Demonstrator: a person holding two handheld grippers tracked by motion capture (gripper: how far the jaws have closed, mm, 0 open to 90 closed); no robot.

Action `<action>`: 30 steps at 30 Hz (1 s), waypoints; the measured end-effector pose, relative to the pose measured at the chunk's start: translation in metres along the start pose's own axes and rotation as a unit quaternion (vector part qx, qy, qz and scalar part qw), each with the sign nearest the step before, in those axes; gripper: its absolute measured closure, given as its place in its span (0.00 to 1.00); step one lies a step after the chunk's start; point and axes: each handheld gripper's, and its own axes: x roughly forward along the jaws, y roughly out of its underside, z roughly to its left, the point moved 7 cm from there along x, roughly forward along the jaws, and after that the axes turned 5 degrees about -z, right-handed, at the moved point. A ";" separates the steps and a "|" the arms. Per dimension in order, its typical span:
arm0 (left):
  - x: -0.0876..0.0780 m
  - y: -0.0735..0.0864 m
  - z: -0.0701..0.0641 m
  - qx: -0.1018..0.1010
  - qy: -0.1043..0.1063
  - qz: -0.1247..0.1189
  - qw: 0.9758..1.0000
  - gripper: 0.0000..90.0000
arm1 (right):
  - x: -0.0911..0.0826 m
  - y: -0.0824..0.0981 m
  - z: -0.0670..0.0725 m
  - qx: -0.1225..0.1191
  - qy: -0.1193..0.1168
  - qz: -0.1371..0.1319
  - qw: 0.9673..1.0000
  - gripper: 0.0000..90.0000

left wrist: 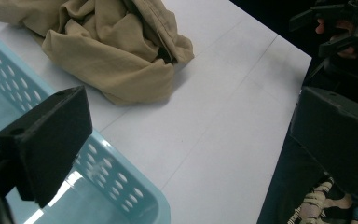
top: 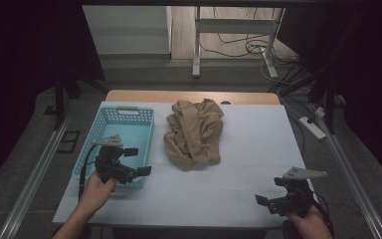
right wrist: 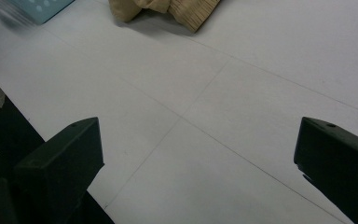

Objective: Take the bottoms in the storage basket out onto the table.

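A crumpled tan garment (top: 195,133) lay mid-table beside a blue basket (top: 124,119), well ahead of both tongs; the left gripper (top: 139,161) and right gripper (top: 268,194) stood wide apart, empty.

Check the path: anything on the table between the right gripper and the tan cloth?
Nothing visible. Between the right gripper and the tan cloth lies only bare white table. The blue basket sits off to the cloth's left, beside the left gripper.
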 end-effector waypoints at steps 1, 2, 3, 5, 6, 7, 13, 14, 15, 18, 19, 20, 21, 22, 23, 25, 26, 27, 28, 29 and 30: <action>-0.001 0.001 0.000 0.000 -0.001 0.000 1.000 0.00 | 0.000 0.000 0.000 0.000 0.000 0.000 1.000 0.01; -0.001 0.001 0.000 0.000 -0.001 0.000 1.000 0.00 | 0.000 0.000 0.000 0.000 0.000 0.000 1.000 0.01; -0.004 0.003 0.000 0.000 -0.002 -0.002 1.000 0.00 | 0.000 0.000 0.000 0.000 0.000 0.000 1.000 0.01; -0.007 0.006 -0.001 -0.002 -0.003 -0.004 1.000 0.00 | 0.000 0.000 0.000 0.000 0.000 0.001 1.000 0.01; -0.008 0.006 -0.001 -0.002 -0.002 -0.006 1.000 0.00 | 0.000 0.000 0.000 0.000 -0.001 0.001 1.000 0.01; -0.009 0.008 -0.001 -0.004 -0.002 -0.008 1.000 0.00 | 0.000 0.000 0.000 0.000 -0.001 0.001 1.000 0.01; -0.018 0.016 -0.002 -0.007 -0.006 -0.012 1.000 0.00 | 0.000 0.000 0.000 0.000 0.000 0.001 1.000 0.01; -0.019 0.017 -0.003 -0.007 -0.007 -0.014 1.000 0.00 | 0.000 0.000 0.000 0.000 0.000 0.001 1.000 0.01; -0.021 0.018 -0.003 -0.007 -0.007 -0.015 1.000 0.00 | 0.000 0.000 0.000 0.000 0.000 0.001 1.000 0.01; -0.026 0.021 -0.003 -0.008 -0.012 -0.020 1.000 0.00 | 0.000 0.000 0.000 0.001 0.000 0.001 1.000 0.01; -0.027 0.022 -0.003 -0.009 -0.012 -0.022 1.000 0.00 | 0.001 0.000 0.000 0.000 0.001 0.001 1.000 0.01; -0.029 0.024 -0.003 -0.011 -0.013 -0.023 1.000 0.00 | 0.001 0.000 0.000 0.000 0.001 0.001 1.000 0.01; -0.030 0.025 -0.003 -0.012 -0.015 -0.024 1.000 0.00 | 0.000 0.000 0.000 0.000 0.001 0.001 1.000 0.01; -0.031 0.026 -0.003 -0.012 -0.016 -0.024 1.000 0.00 | 0.000 0.000 0.000 0.000 0.001 0.001 1.000 0.01; -0.032 0.027 -0.003 -0.012 -0.017 -0.024 1.000 0.00 | 0.000 0.000 0.000 0.000 0.001 0.001 1.000 0.01; -0.034 0.030 -0.004 -0.013 -0.020 -0.024 0.999 0.00 | 0.000 0.000 0.000 0.000 0.001 0.001 1.000 0.01; -0.035 0.031 -0.004 -0.014 -0.021 -0.024 0.999 0.00 | 0.000 0.000 0.000 0.000 0.001 0.001 1.000 0.01; -0.036 0.032 -0.004 -0.015 -0.023 -0.026 0.999 0.00 | 0.000 0.000 0.000 0.000 0.001 0.001 1.000 0.01; -0.037 0.033 -0.004 -0.015 -0.023 -0.027 0.999 0.00 | 0.000 0.000 0.000 0.000 0.001 0.001 1.000 0.01; -0.038 0.034 -0.004 -0.016 -0.024 -0.028 0.999 0.00 | 0.000 0.000 0.000 0.000 0.001 0.001 1.000 0.01; -0.039 0.035 -0.004 -0.016 -0.023 -0.029 0.999 0.00 | 0.000 0.000 0.000 0.000 0.001 0.001 1.000 0.01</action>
